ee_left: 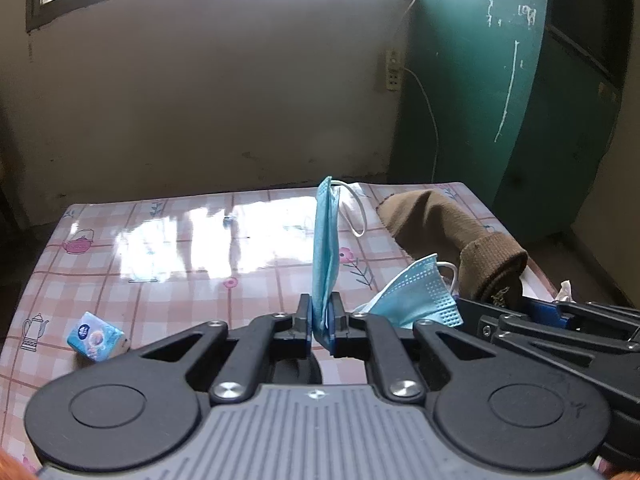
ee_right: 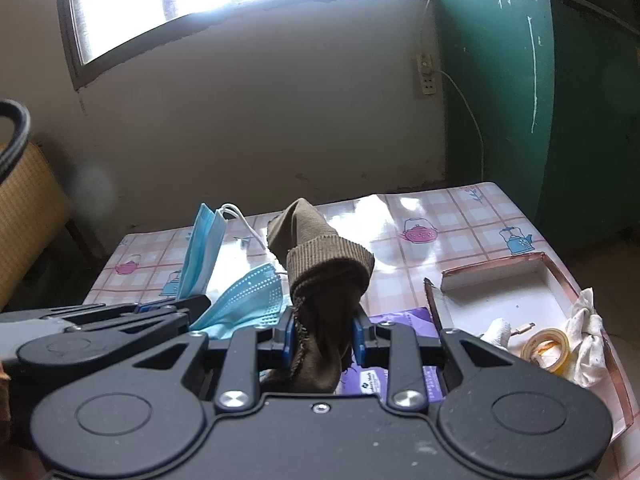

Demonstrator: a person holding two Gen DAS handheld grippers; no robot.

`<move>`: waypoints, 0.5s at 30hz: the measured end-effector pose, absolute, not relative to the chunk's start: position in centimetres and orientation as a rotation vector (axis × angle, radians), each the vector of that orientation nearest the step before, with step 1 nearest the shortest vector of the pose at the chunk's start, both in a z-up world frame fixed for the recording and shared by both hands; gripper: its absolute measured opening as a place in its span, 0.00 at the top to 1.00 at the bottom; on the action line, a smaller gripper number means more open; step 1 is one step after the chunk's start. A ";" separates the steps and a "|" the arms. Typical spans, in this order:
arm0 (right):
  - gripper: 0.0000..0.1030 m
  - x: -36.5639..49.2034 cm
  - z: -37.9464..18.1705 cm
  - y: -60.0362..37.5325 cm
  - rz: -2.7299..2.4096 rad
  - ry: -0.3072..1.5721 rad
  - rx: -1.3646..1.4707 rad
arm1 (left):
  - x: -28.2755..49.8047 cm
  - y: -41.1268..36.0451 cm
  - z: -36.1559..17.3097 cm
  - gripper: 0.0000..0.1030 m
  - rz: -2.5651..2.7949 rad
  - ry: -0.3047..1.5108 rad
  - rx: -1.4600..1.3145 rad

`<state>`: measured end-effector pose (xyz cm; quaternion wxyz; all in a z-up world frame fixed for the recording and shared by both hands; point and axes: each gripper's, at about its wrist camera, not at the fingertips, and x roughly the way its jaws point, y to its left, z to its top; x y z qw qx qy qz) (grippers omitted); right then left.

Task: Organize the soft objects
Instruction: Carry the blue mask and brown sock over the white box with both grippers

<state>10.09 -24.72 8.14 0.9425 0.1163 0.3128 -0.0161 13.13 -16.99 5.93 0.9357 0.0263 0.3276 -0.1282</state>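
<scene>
Between the fingers of the left tool (ee_left: 321, 320), clamped shut, a folded blue face mask (ee_left: 325, 248) stands upright, its white ear loop (ee_left: 355, 210) hanging to the right. Just right of it, the right tool (ee_right: 323, 334) grips a brown sock (ee_right: 320, 276) that rises ahead. Below both, the bench (ee_left: 160, 232) carries a tissue pack (ee_left: 95, 336) at left; a cardboard box (ee_right: 516, 280) holding a tape roll (ee_right: 548, 348) sits right of the right tool.
</scene>
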 end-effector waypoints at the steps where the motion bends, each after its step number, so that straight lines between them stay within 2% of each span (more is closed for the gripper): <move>1: 0.67 10.0 8.1 -24.9 -0.036 0.638 0.239 | 13.1 -17.2 5.9 0.90 -0.266 0.670 0.055; 15: 0.67 9.4 7.9 -28.0 -0.088 0.632 0.256 | 12.9 -20.2 5.4 0.90 -0.320 0.673 0.079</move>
